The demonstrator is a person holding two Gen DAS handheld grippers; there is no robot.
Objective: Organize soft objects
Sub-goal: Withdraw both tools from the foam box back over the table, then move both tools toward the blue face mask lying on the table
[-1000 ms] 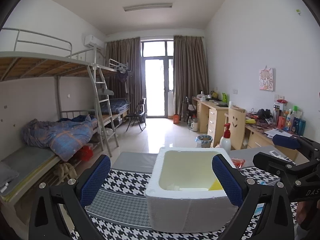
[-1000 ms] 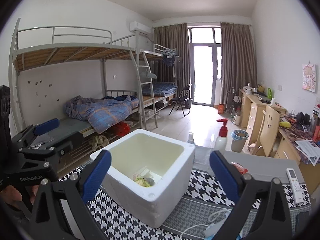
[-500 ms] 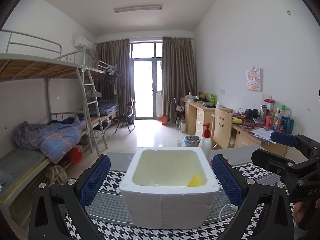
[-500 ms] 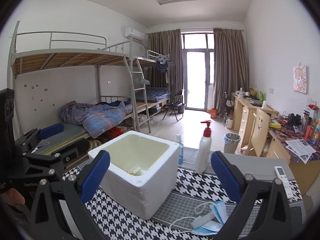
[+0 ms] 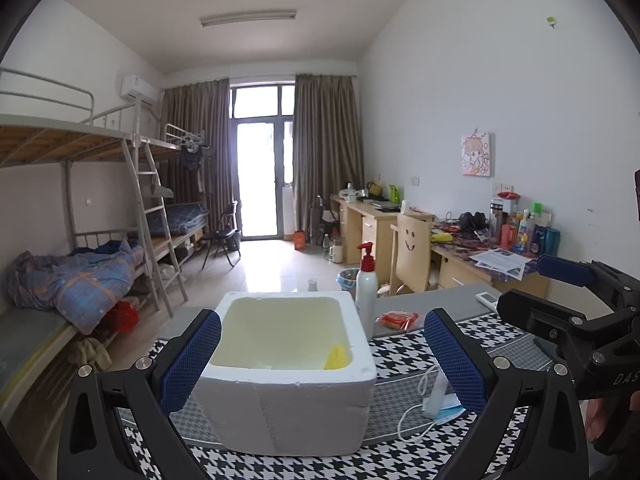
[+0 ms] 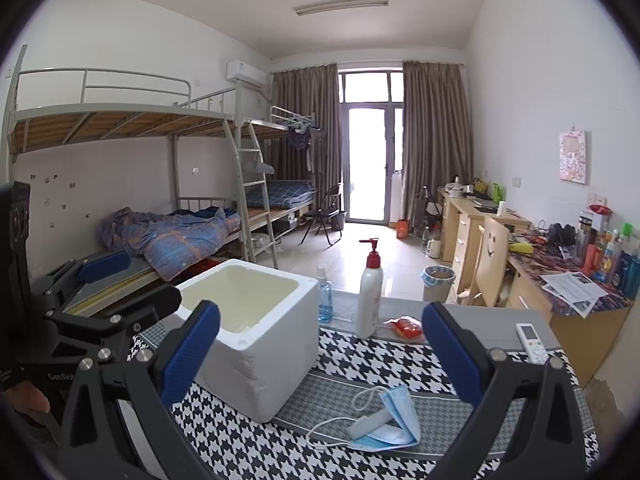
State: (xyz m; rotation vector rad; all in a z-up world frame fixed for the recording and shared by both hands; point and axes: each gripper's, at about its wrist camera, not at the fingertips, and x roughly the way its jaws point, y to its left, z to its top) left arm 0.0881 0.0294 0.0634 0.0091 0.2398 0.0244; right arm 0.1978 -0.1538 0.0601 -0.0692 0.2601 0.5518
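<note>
Both tools level above the tabletop (image 6: 472, 316), spread wide, empty: left tool (image 5: 322, 358) facing the box (image 5: 288, 400), right tool (image 6: 320, 354) over the mask (image 6: 394, 420).

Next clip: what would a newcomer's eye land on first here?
The white foam box, open-topped, sits mid-table on the houndstooth cloth. Right of it, a blue face mask lies loose near the cloth's front edge. Behind stands a white pump bottle with a red top.

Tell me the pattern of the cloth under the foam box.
Black-and-white houndstooth cloth, clearest in the right wrist view.
</note>
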